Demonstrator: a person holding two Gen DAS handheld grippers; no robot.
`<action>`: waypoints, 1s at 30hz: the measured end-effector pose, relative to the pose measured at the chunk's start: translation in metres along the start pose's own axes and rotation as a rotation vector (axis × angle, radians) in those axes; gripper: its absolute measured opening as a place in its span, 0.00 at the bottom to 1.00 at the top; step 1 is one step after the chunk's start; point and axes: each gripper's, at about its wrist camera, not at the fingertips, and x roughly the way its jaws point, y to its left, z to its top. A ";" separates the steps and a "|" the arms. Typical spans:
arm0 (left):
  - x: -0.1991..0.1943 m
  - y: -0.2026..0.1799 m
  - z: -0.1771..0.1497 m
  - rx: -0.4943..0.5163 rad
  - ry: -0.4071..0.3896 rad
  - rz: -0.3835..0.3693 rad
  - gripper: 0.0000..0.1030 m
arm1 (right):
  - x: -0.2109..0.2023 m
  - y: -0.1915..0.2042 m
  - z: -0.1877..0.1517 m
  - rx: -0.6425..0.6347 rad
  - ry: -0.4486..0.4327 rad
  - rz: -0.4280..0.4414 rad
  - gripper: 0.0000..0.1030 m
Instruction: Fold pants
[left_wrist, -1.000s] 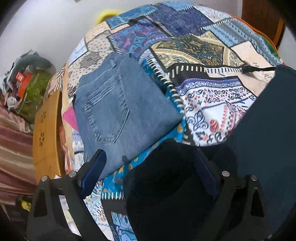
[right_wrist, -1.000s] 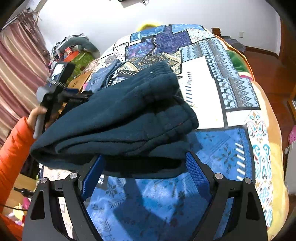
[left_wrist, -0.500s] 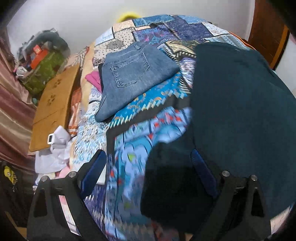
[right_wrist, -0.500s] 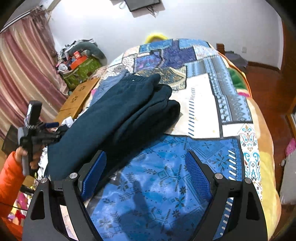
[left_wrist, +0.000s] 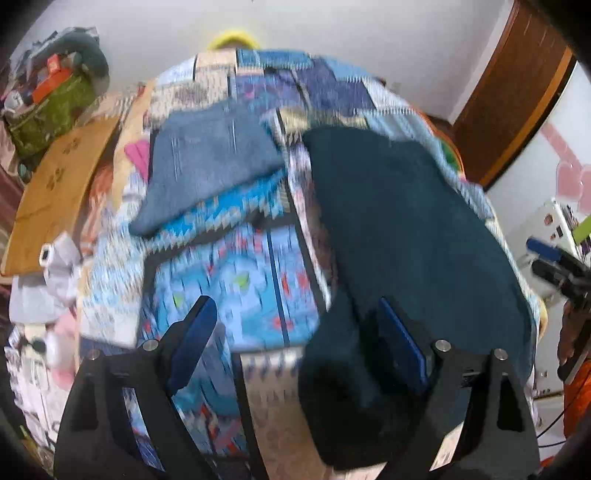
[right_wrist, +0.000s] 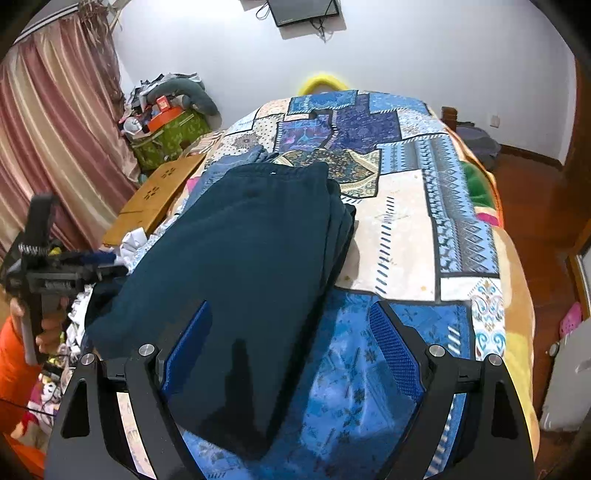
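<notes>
The dark teal pants (right_wrist: 243, 258) lie folded in a long stack on the patchwork bedspread (right_wrist: 399, 229). In the blurred left wrist view they (left_wrist: 406, 229) fill the right side. My right gripper (right_wrist: 291, 343) is open and empty, above the near end of the pants. My left gripper (left_wrist: 295, 339) is open and empty, with the near corner of the pants below its right finger. The left gripper also shows in the right wrist view (right_wrist: 74, 267) beside the pants' left edge.
Folded blue jeans (left_wrist: 207, 166) lie on the bed beyond the teal pants. A wooden board (right_wrist: 155, 199) and a cluttered green box (right_wrist: 166, 136) stand left of the bed. Loose white cloth (left_wrist: 48, 273) lies at the left edge. Wooden floor lies right.
Both grippers have let go of the teal pants and pulled back. The pants, held up a second ago, now lie flat on the bed. The left view is swinging.
</notes>
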 end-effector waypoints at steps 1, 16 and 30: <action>0.000 -0.002 0.013 0.012 -0.008 0.000 0.87 | 0.004 -0.003 0.006 0.004 0.011 0.013 0.84; 0.132 -0.035 0.135 0.110 0.153 -0.014 0.68 | 0.120 -0.033 0.104 0.027 0.173 0.047 0.47; 0.143 0.046 0.117 -0.067 0.157 0.074 0.11 | 0.133 -0.034 0.093 -0.113 0.186 -0.097 0.30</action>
